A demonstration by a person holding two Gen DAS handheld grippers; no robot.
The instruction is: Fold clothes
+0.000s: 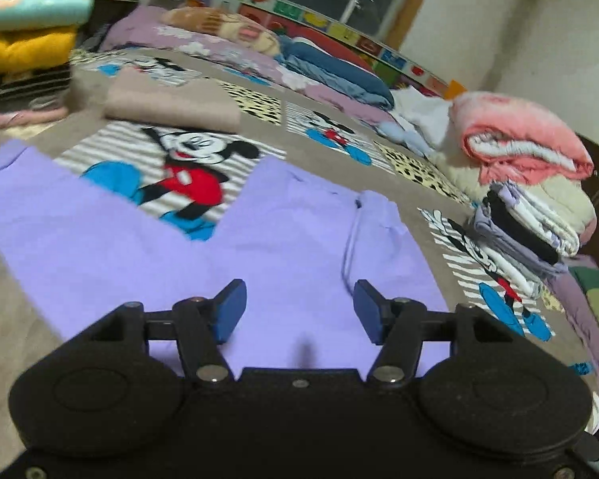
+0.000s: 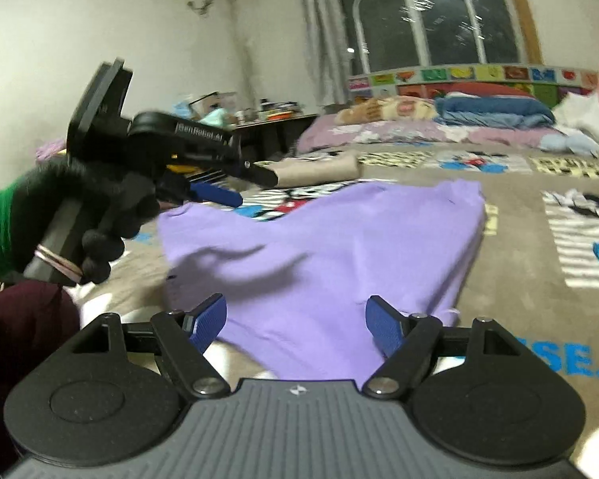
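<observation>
The purple trousers [image 1: 283,247] are laid flat on the cartoon-printed bedspread [image 1: 187,167], near the bed's front edge, with the two legs spread in a V toward the far side and the waist end nearest the cameras. A drawstring [image 1: 349,239] is seen lying loose over the waist part. No fold is yet made in the garment, so the step in hand is judged to be the spreading-out, with the first fold still to be begun.

The left gripper [image 1: 299,311] is held above the waist end with its jaws parted and nothing between them; in the right wrist view it is seen raised clear of the cloth, carried by a black-gloved hand [image 2: 100,215]. The right gripper [image 2: 295,323] is likewise released, poised low over the near end of the trousers, with no cloth pinched.

For the next move, one leg is probably to be taken at its hem and outer edge and laid over the other, so both grippers would need to be lowered and clenched on the fabric.

Further out, a folded beige garment [image 1: 171,107] is placed toward the bed's far side, and a stack of folded clothes [image 1: 527,231] rests at its right edge.
</observation>
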